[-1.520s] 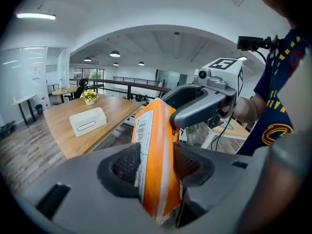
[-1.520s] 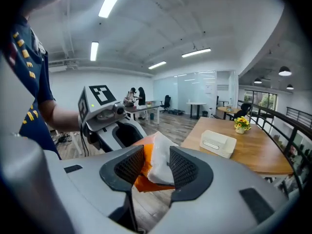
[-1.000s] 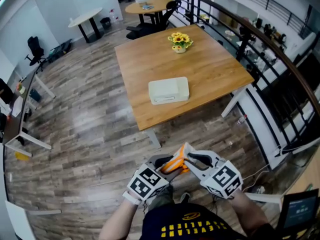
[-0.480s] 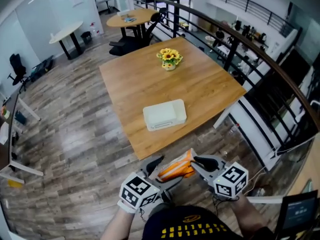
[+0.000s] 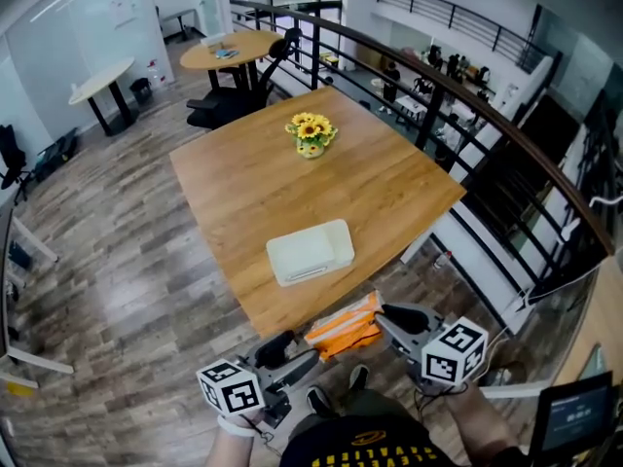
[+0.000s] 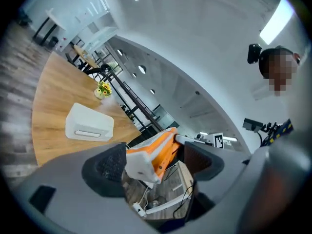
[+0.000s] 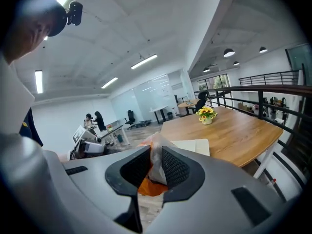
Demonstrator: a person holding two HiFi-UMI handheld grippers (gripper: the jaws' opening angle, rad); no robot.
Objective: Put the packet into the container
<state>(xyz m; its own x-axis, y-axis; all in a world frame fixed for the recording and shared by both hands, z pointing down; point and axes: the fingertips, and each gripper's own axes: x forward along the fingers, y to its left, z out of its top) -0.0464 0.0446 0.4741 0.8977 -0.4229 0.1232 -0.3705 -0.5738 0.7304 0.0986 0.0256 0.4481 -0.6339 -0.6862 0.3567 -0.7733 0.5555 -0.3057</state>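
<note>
The orange and white packet (image 5: 343,325) hangs in the air just off the near edge of the wooden table (image 5: 389,178), with my right gripper (image 5: 385,318) shut on its right end. In the right gripper view its crinkled end (image 7: 155,156) is pinched between the pads. My left gripper (image 5: 298,350) is open, below and left of the packet and apart from it. In the left gripper view the packet (image 6: 155,150) shows beyond the wide jaws, untouched. The white closed container (image 5: 310,252) lies on the table near that edge.
A pot of yellow flowers (image 5: 310,134) stands at the far side of the table. A dark railing (image 5: 506,154) runs along the right, with a drop behind it. Round tables (image 5: 226,51) and a chair stand on the plank floor beyond.
My left gripper has opened, let go of the packet and dropped back to the lower left. The right gripper keeps the packet, and the table has come nearer.
</note>
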